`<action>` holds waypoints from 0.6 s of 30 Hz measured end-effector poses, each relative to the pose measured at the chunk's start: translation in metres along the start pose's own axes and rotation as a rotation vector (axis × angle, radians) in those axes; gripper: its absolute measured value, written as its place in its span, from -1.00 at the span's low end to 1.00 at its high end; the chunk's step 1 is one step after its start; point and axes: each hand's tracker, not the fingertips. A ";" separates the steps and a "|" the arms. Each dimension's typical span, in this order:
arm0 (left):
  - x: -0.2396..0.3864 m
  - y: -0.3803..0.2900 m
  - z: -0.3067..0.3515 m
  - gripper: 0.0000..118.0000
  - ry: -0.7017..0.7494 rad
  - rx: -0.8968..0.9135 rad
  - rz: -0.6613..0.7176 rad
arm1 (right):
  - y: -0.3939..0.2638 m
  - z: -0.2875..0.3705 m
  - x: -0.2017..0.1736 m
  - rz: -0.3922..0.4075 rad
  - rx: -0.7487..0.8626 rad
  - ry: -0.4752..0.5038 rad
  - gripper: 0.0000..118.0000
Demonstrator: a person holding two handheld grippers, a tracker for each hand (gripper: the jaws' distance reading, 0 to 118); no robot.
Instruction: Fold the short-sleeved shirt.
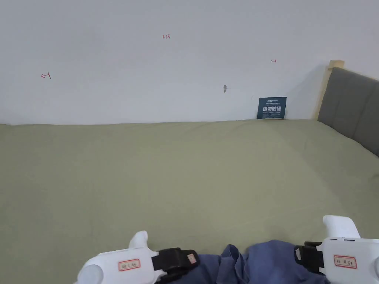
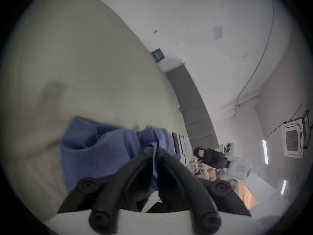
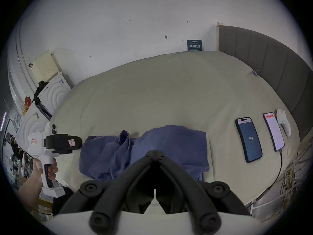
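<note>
Right gripper view: the right gripper (image 3: pixel 155 151) has its jaws closed together over the blue shirt (image 3: pixel 171 147), though a grip on cloth is unclear. Left gripper (image 2: pixel 155 149) jaws pinch a shirt fold. The shirt lies crumpled at the near edge of the green bed (image 1: pixel 185 177); two phones (image 3: pixel 249 139) lie farther right.

On the white wall (image 1: pixel 185 74) someone has pencilled "1.23" (image 1: pixel 166 36) in red, with small red arrows (image 1: pixel 46 75) to either side. A dark blue sign (image 1: pixel 272 107) leans at the wall's foot; its white characters are too small to make out.
</note>
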 end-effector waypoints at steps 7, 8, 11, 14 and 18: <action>0.000 -0.007 -0.035 -0.99 0.011 -0.107 0.012 | 0.004 0.021 -0.003 0.006 0.053 -0.007 -1.00; -0.004 -0.013 -0.049 -0.99 0.060 -0.154 0.024 | 0.004 0.024 -0.004 0.012 0.062 -0.007 -1.00; -0.014 -0.043 -0.096 -0.99 0.114 -0.270 0.064 | 0.003 0.035 -0.008 0.038 0.083 -0.010 -1.00; -0.014 -0.072 -0.130 -0.99 0.007 -0.312 0.072 | 0.002 0.042 -0.010 0.054 0.088 -0.005 -1.00; -0.019 -0.074 -0.133 -1.00 0.018 -0.259 0.101 | 0.001 0.042 -0.009 0.084 0.085 -0.015 -1.00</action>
